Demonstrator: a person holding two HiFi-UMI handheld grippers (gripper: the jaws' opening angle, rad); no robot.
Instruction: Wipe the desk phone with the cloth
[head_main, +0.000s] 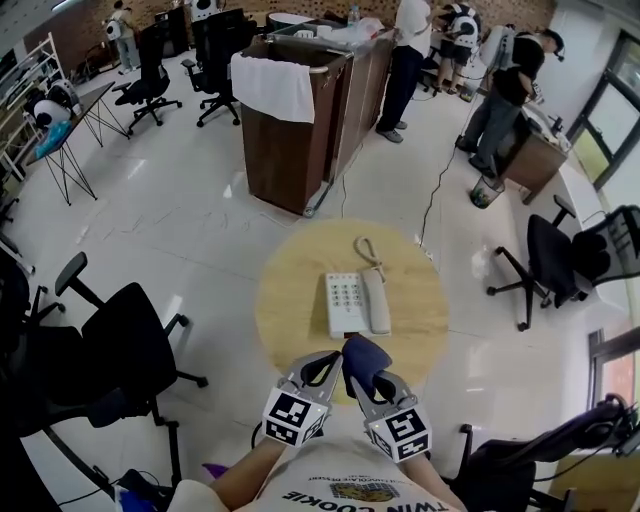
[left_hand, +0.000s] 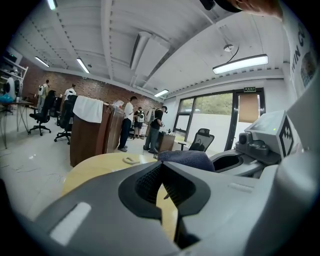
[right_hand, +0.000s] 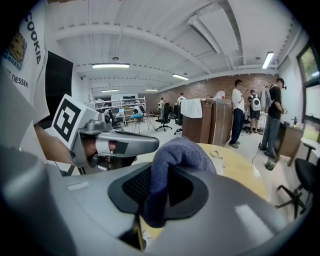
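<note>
A white desk phone (head_main: 345, 303) lies in the middle of a round wooden table (head_main: 290, 300), its handset (head_main: 377, 301) in the cradle and its coiled cord (head_main: 368, 251) trailing to the far side. My right gripper (head_main: 372, 378) (right_hand: 167, 172) is shut on a dark blue cloth (head_main: 362, 358) (right_hand: 175, 155) just short of the phone's near edge. Close beside it on the left, my left gripper (head_main: 325, 360) (left_hand: 161, 167) is shut with nothing between its jaws. In the left gripper view the cloth (left_hand: 187, 159) shows just to the right.
A dark wooden cabinet (head_main: 300, 140) draped with a white towel (head_main: 272, 86) stands beyond the table. Black office chairs sit at the left (head_main: 125, 345) and right (head_main: 555, 262). Several people stand at the back of the room (head_main: 505, 85).
</note>
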